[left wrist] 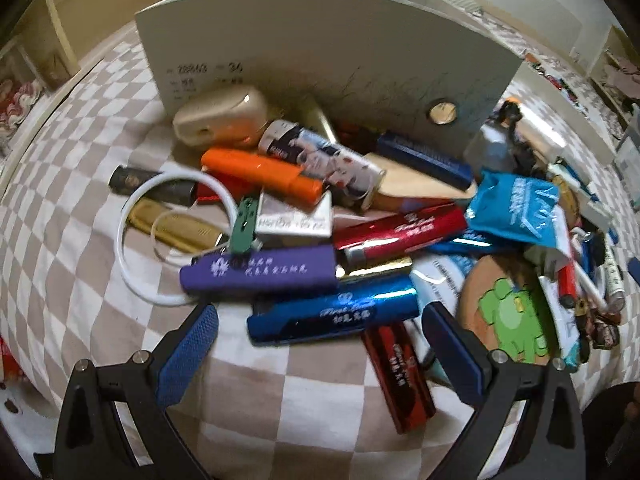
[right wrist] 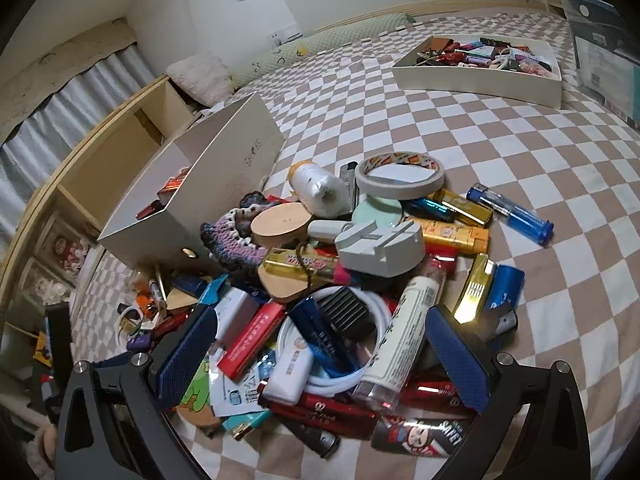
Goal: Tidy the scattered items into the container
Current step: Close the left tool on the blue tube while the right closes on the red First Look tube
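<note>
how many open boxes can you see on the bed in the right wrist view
2. A tall white box stands at the left edge of the pile, a few items inside. A shallow white tray full of small items lies far back at the right. Others may be out of view.

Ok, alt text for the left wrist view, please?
The open left gripper hovers over a shiny blue lighter at the near edge of a pile of lighters and small items on a checkered cloth. A white box stands behind the pile.
</note>
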The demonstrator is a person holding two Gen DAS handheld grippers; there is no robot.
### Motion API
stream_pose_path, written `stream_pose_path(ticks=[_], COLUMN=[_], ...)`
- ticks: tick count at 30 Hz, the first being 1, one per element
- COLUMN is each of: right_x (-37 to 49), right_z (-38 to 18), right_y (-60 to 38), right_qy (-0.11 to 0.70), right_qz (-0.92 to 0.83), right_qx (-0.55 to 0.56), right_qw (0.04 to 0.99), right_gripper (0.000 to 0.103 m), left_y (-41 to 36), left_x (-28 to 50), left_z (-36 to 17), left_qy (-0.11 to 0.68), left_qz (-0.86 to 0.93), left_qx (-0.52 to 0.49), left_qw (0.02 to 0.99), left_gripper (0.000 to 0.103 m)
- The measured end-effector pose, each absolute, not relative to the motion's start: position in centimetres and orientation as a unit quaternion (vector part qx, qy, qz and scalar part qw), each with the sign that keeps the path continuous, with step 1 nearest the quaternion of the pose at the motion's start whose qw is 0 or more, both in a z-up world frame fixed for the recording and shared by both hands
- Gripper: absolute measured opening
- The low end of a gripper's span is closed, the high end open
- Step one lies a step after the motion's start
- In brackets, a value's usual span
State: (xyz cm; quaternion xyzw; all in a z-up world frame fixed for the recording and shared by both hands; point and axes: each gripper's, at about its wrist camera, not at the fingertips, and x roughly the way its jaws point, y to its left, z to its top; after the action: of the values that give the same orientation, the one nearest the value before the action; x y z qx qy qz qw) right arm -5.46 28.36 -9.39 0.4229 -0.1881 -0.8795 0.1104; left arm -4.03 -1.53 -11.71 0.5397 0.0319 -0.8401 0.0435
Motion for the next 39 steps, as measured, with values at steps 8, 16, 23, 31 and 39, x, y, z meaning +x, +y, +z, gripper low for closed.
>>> stream_pose_path(ticks=[8,16,23,31,39], right_x=[-3.2,0.0,0.2,-1.8,-2.7], right_z=[-9.9,-11.1,-12.5,-14.5,-14.8], right_y=[28.1,27.2,25.8,26.3,25.3], right_qy=[-0.238,-0.287,-0.291,-0.299,-0.242], right_qz=[-0.856,-0.838,-0.827,-0.820,-0.840], right_qx=[0.442,0.446,0.464,0.479,0.482], right_qw=[0.124,0.129,0.129,0.088,0.059], right_gripper=[0.103,0.103,0.103,0.103,0.102], left_y=[-2.2,-3.1,-3.6,-4.1,-4.5], left_x=[-3.8,-3.3,-2.9,-2.1,-1.3], left_z=[-12.0,-11.7,-11.7,-11.7,-11.6], left_qy=[0.055,0.091,0.098,0.092,0.095], left_qz=[-0.840,-0.846,-0.849,-0.854,-0.856], left_qx=[0.537,0.523,0.517,0.512,0.508], left_qw=[0.055,0.056,0.046,0.032,0.020], left_gripper=[0.102,0.101,0.089,0.084,0.083])
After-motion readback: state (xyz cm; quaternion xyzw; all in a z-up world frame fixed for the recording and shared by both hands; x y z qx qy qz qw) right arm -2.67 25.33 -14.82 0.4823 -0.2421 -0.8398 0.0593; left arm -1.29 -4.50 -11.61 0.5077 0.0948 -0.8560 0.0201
